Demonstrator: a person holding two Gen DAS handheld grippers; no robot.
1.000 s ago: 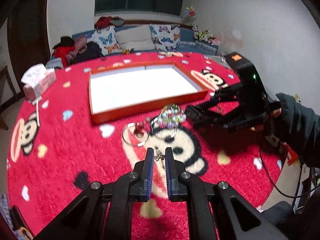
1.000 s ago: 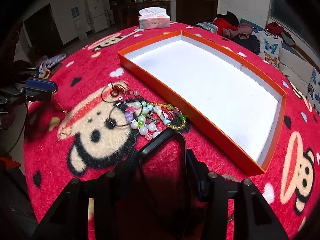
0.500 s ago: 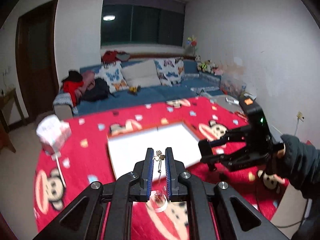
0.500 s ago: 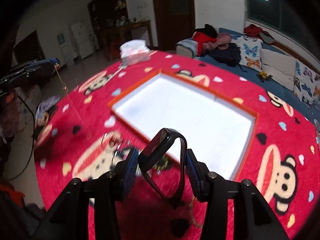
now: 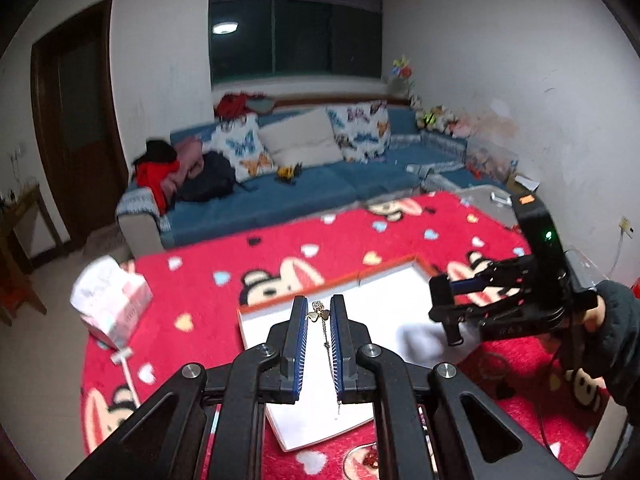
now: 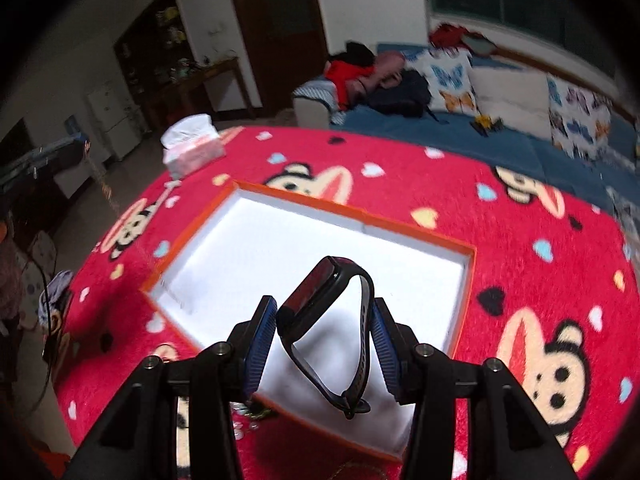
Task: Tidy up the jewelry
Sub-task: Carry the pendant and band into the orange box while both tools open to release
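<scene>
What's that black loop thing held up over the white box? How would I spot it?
Start at the red cartoon-monkey blanket and find the orange-rimmed tray with the white floor. Above its near end, the right gripper pinches a black fitness band between blue pads. Its dark glossy screen and holed rubber strap set it apart from the thin gold necklace in the left gripper.
</scene>
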